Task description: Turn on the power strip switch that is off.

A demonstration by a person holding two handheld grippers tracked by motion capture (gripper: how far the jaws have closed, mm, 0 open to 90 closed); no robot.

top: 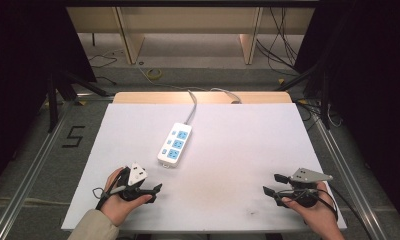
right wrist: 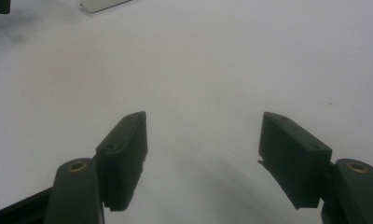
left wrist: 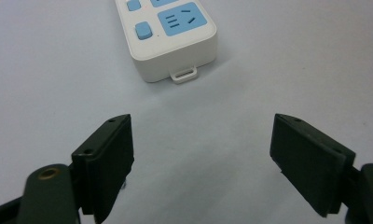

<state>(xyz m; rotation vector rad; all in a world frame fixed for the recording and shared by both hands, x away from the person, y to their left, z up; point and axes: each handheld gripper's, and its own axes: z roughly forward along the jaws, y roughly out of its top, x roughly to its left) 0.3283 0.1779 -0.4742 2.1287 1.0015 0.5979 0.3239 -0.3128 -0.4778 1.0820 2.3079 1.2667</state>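
Over table: both tools (left wrist: 201,154) (right wrist: 203,154) wide open, empty.

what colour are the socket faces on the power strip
Light blue, set in a white power strip; clearest in the left gripper view.

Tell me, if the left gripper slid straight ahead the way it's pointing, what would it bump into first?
Probably the near end of the white power strip: it lies ahead of the open left gripper, slightly left of centre.

Power strip (left wrist: 168,35) cut off at top edge (likewise in right gripper view), socket markings unreadable.
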